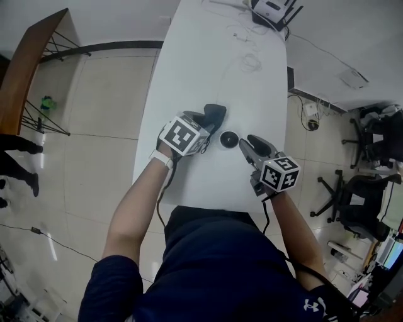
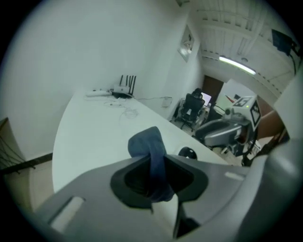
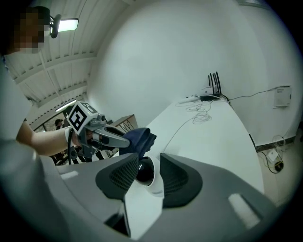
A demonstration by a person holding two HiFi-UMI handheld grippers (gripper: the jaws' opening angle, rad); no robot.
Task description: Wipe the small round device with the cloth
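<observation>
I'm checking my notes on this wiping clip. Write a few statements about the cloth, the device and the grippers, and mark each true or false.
The left gripper grips the dark blue cloth. True.
The small round device sits between the right gripper's jaws. True.
The cloth is draped over the device. False: its dark dome is bare, with the cloth held beside it.
The router stands right next to the device. False: it is at the table's far end.
</observation>
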